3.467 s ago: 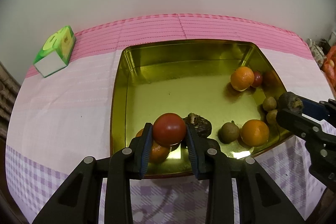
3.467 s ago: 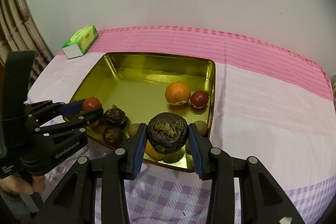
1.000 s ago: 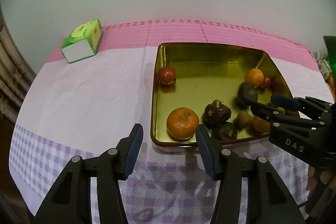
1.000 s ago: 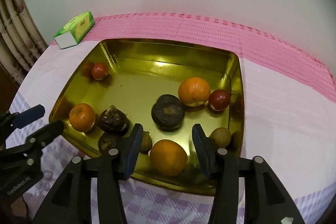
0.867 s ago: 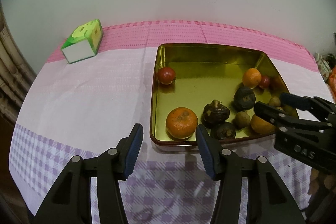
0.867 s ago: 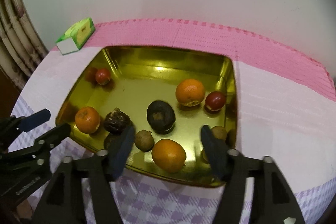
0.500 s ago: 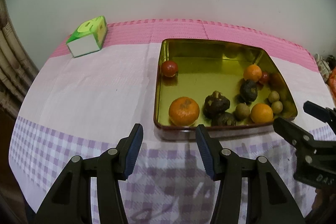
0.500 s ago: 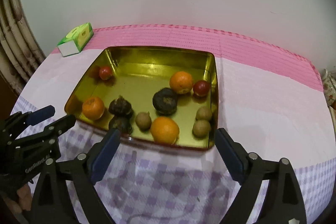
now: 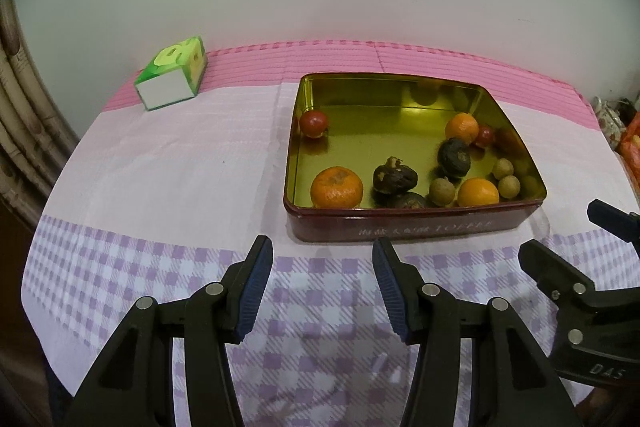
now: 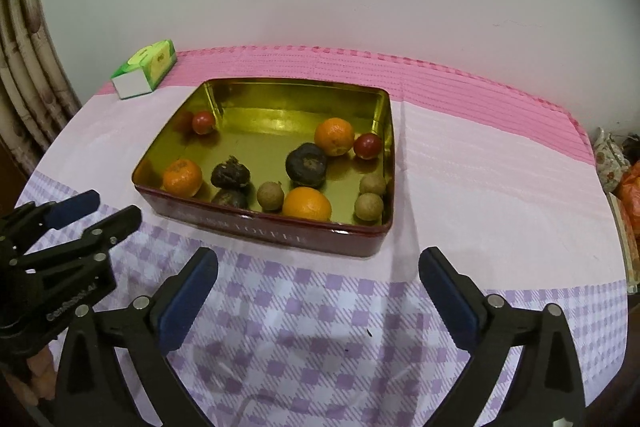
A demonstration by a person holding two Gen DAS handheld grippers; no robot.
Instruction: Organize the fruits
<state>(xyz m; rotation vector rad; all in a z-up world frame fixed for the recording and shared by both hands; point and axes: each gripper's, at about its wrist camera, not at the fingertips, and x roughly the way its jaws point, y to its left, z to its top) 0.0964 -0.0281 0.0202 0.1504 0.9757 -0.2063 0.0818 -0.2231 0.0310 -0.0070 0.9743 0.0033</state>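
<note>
A gold tin tray (image 9: 400,91) (image 10: 280,87) with dark red sides stands on the tablecloth and holds the fruit. Inside lie a red tomato (image 9: 314,123) (image 10: 203,122) at the left wall, three oranges, one of them at the front left (image 9: 337,187) (image 10: 182,178), several dark wrinkled fruits, one near the middle (image 9: 453,153) (image 10: 307,161), a small red fruit (image 10: 368,145) and several small tan fruits (image 10: 270,195). My left gripper (image 9: 322,289) (image 10: 92,211) is open and empty, in front of the tray. My right gripper (image 10: 318,301) (image 9: 568,233) is wide open and empty, also in front of it.
A green and white carton (image 9: 172,79) (image 10: 145,69) lies at the back left of the table. The cloth is pink at the back and purple checked (image 10: 320,327) at the front. Bamboo poles (image 10: 24,75) stand at the left; bags (image 9: 628,135) sit past the right edge.
Both grippers have let go of their fruit into the tray, the tomato and a dark fruit, and have pulled back toward the table's front. The right gripper has opened wider.
</note>
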